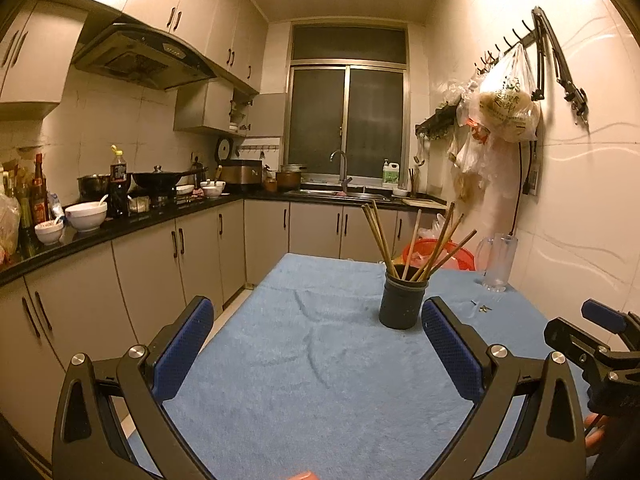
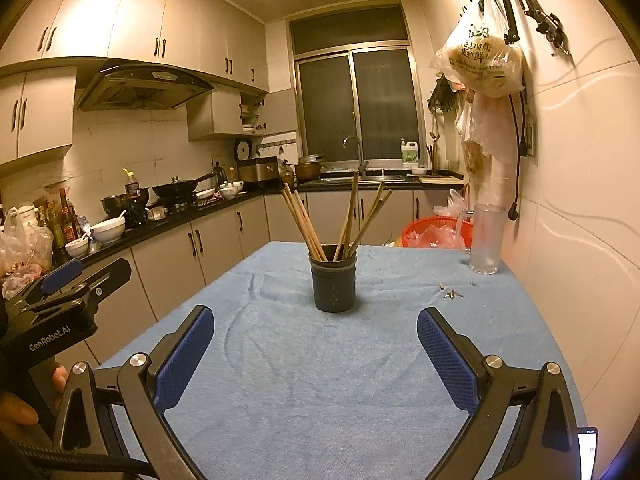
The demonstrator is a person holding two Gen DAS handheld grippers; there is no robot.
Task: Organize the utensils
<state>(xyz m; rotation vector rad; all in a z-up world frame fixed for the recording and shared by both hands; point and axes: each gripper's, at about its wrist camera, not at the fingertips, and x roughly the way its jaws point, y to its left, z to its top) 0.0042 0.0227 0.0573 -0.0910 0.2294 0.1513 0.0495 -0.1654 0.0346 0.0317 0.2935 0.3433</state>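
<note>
A dark round utensil holder (image 1: 402, 298) stands upright on the blue towel (image 1: 320, 360) covering the table, with several wooden chopsticks (image 1: 416, 244) fanned out in it. It also shows in the right wrist view (image 2: 334, 278) with the chopsticks (image 2: 340, 220). My left gripper (image 1: 316, 312) is open and empty, held above the towel short of the holder. My right gripper (image 2: 314, 320) is open and empty, also short of the holder. The right gripper's body shows at the left wrist view's right edge (image 1: 592, 344).
A clear plastic jug (image 2: 486, 238) stands at the table's far right by the wall, with small scraps (image 2: 452, 293) near it. A red basket (image 2: 434, 232) sits beyond the table. Counter with bowls, wok and bottles runs along the left. Bags hang on the right wall.
</note>
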